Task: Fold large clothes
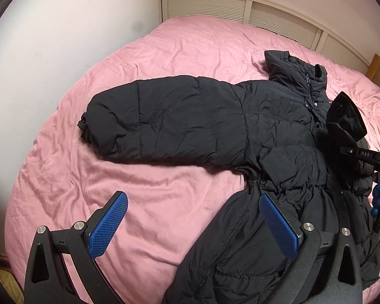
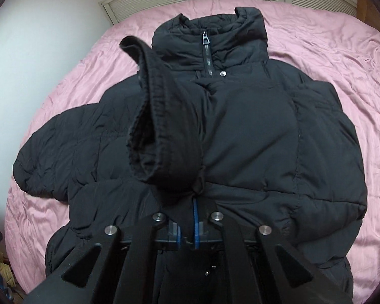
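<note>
Pointing steeply down over the bed, the left gripper point(image 1: 193, 224) hangs with its two blue-padded fingers point(image 1: 109, 228) spread wide and nothing between them; the left pad sits over bare pink bedspread point(image 1: 164, 58), while the right pad overlaps the edge of the coat's skirt. The right gripper point(image 2: 193, 206) is likewise tilted down, its jaws clenched tight on a pinch of black fabric at the end of one sleeve, so that the ribbed cuff point(image 2: 149, 116) stands up just ahead of its tips, its opening turned toward the camera.

There is one black puffer coat point(image 1: 266, 131), lying front-up on the bedspread. From the left gripper it spreads ahead and to the right: the other sleeve point(image 1: 152, 119) stretches out flat straight ahead of the open fingers, well apart from them, and the collar lies farther off to the right. From the right gripper the coat's body fills the space directly ahead and beneath, the zipped collar point(image 2: 215, 30) at the far end, with the raised cuff hanging over the chest to the left of the zipper point(image 2: 205, 41).

Two grippers, one coat, two sleeves: one flat, one lifted. In the left wrist view the right gripper's body shows at the right edge, beside a blue-gloved hand point(image 1: 378, 195).
</note>
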{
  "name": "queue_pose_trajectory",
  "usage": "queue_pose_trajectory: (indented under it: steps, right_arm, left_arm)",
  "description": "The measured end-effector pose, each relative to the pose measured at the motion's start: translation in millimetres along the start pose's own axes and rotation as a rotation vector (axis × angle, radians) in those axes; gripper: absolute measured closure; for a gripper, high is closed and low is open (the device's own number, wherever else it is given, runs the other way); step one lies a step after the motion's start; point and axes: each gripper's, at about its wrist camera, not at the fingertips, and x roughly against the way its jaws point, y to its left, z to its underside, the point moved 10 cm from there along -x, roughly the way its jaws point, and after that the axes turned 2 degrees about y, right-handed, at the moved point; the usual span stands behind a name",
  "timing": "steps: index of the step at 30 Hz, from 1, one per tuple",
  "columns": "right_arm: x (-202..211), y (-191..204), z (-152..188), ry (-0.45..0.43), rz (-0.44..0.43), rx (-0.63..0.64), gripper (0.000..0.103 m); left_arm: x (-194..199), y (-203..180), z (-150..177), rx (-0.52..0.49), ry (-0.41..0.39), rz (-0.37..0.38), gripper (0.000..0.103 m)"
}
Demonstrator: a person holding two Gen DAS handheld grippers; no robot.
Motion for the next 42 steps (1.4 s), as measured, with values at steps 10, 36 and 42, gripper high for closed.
queue_pose_trajectory:
  steps: [10,36,42]
  right_arm:
    - [-39.7,1.7,22.3,0.048,-0.013,0.03,0.092]
    - [46.7,-161.7,-2.0,-0.016,0.036,0.133,0.043]
    - [7.0,-169.7,15.7,0.032,0.016,0.136,0.043]
  left_arm:
    - [-9.7,-24.5,13.6,-0.019,0.033,-0.023,0.001]
    - [-110.8,-253.0,-76.8,-0.131,0.048,0.069,0.004]
    - [-168.0,-288.0,-69.5,-0.173,0.097,0.043,0.011]
